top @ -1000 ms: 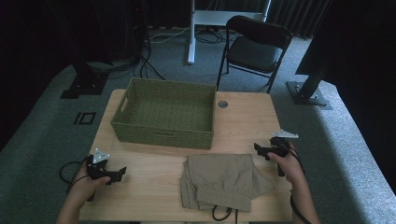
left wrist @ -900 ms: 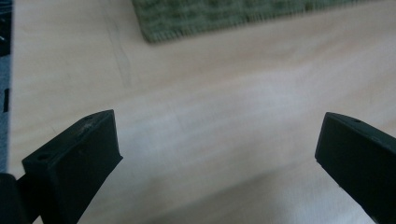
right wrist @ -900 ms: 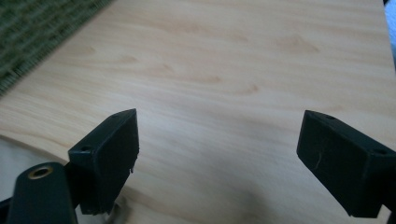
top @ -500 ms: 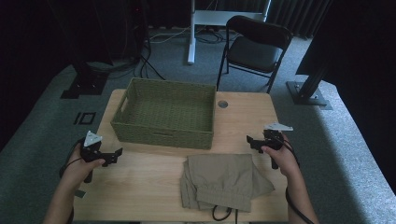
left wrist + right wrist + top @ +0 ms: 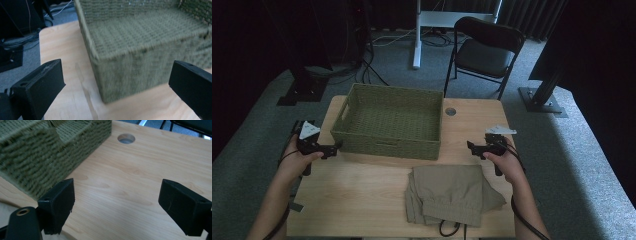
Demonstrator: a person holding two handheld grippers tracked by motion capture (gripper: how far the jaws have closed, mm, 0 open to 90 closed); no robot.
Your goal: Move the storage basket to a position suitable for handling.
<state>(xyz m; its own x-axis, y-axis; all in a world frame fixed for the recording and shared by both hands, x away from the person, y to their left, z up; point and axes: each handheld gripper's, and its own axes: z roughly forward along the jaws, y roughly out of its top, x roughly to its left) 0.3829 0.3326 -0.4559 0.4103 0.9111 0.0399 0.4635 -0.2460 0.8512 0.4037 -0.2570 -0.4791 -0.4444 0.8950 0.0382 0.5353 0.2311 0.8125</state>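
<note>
both grippers, left [image 5: 333,148] and right [image 5: 472,146], jaws spread, empty, flank basket [image 5: 388,121]; likely lining up for trousers [image 5: 451,193].

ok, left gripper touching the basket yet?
Apart. In the left gripper view the open left gripper frames the basket corner, with bare table between jaws and weave.

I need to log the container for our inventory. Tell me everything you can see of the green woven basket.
The basket is a rectangular, olive-green woven tray with low upright walls, a flat woven floor and a handle slot cut into its left end wall. It looks like paper cord or grass weave. It stands flat and empty on the far half of the wooden table, left of the round cable hole. The folded khaki garment lies apart, nearer the person. The left claw is open by its near left corner; whether it touches is unclear.
</note>
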